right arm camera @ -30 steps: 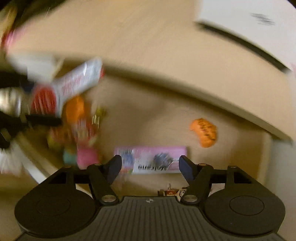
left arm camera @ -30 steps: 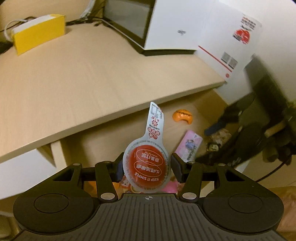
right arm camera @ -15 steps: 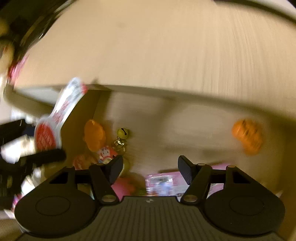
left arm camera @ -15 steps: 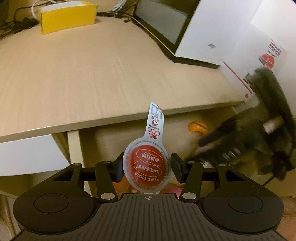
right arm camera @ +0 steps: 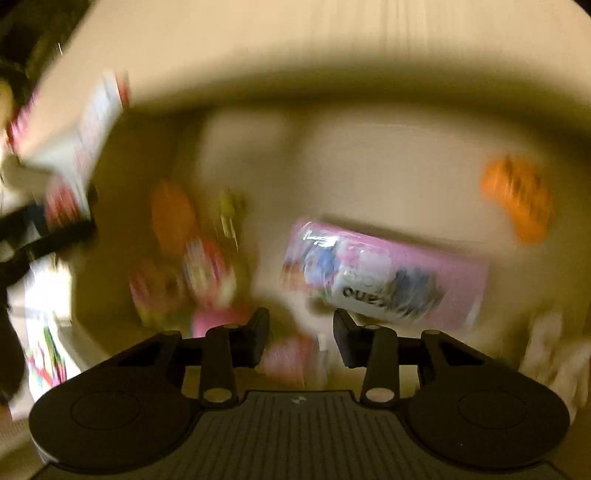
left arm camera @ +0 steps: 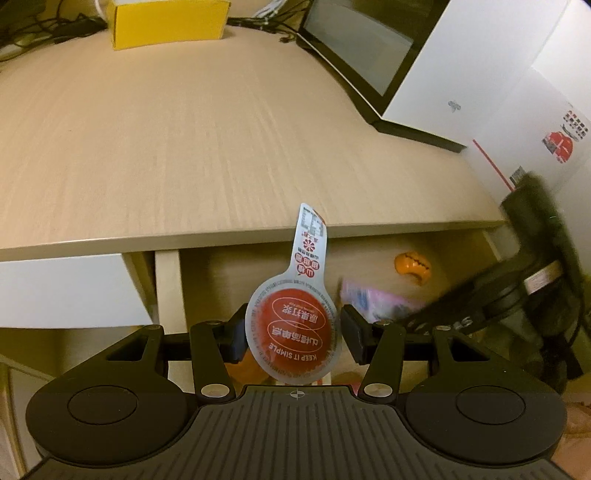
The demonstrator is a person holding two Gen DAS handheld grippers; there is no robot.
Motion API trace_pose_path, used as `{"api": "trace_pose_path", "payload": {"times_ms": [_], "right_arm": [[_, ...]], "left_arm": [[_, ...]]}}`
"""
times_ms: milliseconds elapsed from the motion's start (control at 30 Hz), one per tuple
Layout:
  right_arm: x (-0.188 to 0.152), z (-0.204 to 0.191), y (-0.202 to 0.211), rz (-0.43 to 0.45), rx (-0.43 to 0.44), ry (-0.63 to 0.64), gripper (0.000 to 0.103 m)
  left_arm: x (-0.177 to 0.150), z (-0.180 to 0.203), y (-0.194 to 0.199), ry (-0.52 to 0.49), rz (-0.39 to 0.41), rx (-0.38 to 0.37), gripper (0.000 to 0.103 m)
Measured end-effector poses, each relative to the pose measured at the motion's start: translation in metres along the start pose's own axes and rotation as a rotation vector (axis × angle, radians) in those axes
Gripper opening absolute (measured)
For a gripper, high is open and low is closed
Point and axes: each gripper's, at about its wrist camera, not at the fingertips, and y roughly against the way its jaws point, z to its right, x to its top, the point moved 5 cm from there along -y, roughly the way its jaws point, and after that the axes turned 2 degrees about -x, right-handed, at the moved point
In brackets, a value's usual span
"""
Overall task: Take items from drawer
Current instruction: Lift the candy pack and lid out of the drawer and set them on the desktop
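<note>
In the left wrist view my left gripper (left arm camera: pixel 293 338) is shut on a small round cup (left arm camera: pixel 293 332) with a red lid and a long white tab, held in front of the desk edge. Behind it the drawer (left arm camera: pixel 258 273) stands pulled out, holding an orange pumpkin toy (left arm camera: pixel 412 266) and a pink packet (left arm camera: pixel 373 301). My right gripper (left arm camera: pixel 480 317) reaches into the drawer from the right, blurred. In the blurred right wrist view the right gripper (right arm camera: pixel 300 336) is low in the drawer, jaws apart, beside the pink packet (right arm camera: pixel 388 277). The pumpkin toy (right arm camera: pixel 517 199) lies far right.
Several small colourful toys (right arm camera: pixel 192 266) crowd the drawer's left side. The wooden desk top (left arm camera: pixel 184 147) overhangs the drawer. On it stand a yellow box (left arm camera: pixel 166 22), a white box with a dark screen (left arm camera: pixel 406 55) and a white carton with red print (left arm camera: pixel 535 129).
My left gripper has lifted the cup up and back toward the desk top. The right gripper has dropped lower into the drawer near the pink packet, and its jaws stand closer together.
</note>
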Motion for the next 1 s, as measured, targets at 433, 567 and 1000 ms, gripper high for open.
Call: {"api": "trace_pose_path", "payload": {"times_ms": [433, 567, 1000], "right_arm": [[0.014, -0.009, 0.011, 0.179, -0.274, 0.327, 0.077], [0.016, 0.0, 0.001, 0.129, -0.244, 0.19, 0.045], [-0.051, -0.026, 0.088, 0.232, -0.188, 0.215, 0.04]], "left_arm": [[-0.009, 0.003, -0.003, 0.031, -0.033, 0.005, 0.056], [-0.012, 0.008, -0.005, 0.006, -0.05, 0.005, 0.056], [0.017, 0.043, 0.028, -0.126, 0.063, -0.109, 0.056]]}}
